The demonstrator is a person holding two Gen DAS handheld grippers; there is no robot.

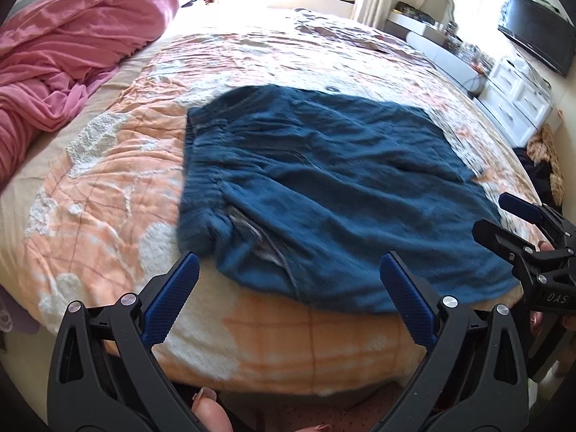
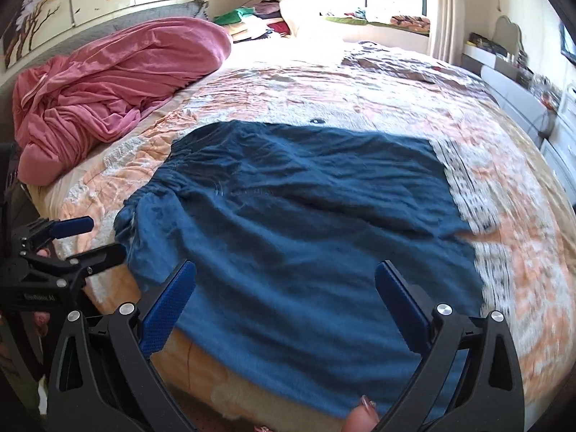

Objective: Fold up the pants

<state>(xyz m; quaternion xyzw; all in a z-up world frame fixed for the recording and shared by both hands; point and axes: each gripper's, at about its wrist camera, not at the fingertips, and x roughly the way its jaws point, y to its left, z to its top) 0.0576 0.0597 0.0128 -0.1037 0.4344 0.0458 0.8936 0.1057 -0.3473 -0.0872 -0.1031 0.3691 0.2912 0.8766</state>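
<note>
Both sets of fingers stand apart and empty: our left gripper [image 1: 289,297] and right gripper [image 2: 286,304] hover at the near edge of the teal pants [image 1: 324,194], spread on the bed [image 1: 108,194]. We should pinch matching corners evenly. Only the pink blanket [image 1: 72,54] lies near, well apart.

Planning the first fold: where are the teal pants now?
The teal fabric pants lie spread on the orange patterned bedspread, near its front edge, right of the pink blanket.

A crumpled pink blanket [image 1: 72,54] lies on the bed's orange-and-white quilt [image 1: 108,198]. A television [image 1: 536,28] hangs above white drawers [image 1: 514,97].
</note>
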